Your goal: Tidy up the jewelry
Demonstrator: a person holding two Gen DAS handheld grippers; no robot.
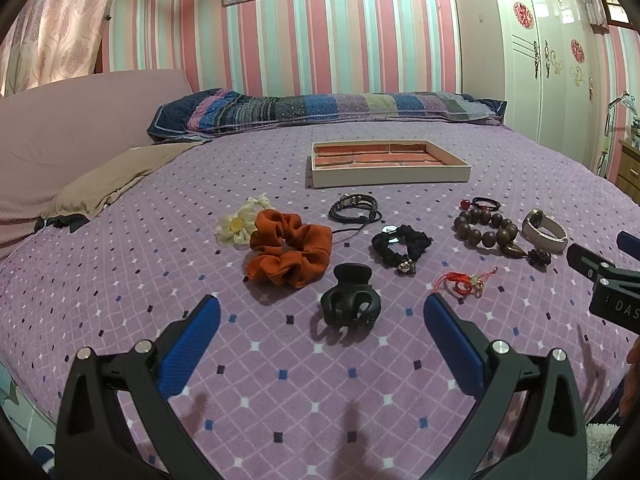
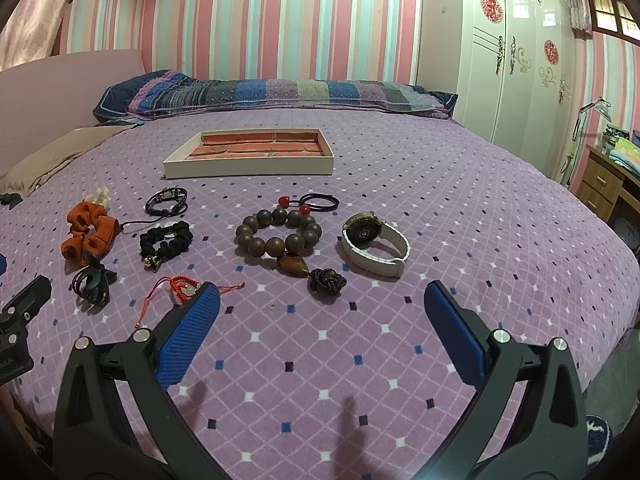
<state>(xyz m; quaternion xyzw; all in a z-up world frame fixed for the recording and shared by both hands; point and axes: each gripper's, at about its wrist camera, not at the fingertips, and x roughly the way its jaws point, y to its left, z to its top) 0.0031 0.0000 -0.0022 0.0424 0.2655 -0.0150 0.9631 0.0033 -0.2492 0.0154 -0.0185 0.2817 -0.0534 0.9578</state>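
A: Tool status?
B: My left tool [image 1: 322, 316] is spread wide and empty, the black claw clip [image 1: 349, 296] low centre between its fingers. My right tool [image 2: 322, 308] is likewise spread, empty.
A: Jewelry?
B: Bead bracelet [image 2: 276, 232] and watch [image 2: 374, 242] mid-frame on the bed [image 2: 480, 208]; tray [image 2: 248, 158] above them.

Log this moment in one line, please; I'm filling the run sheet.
stage: start | left gripper: open, over claw clip | right gripper: open, holds nothing | tray: empty | jewelry: all on bed
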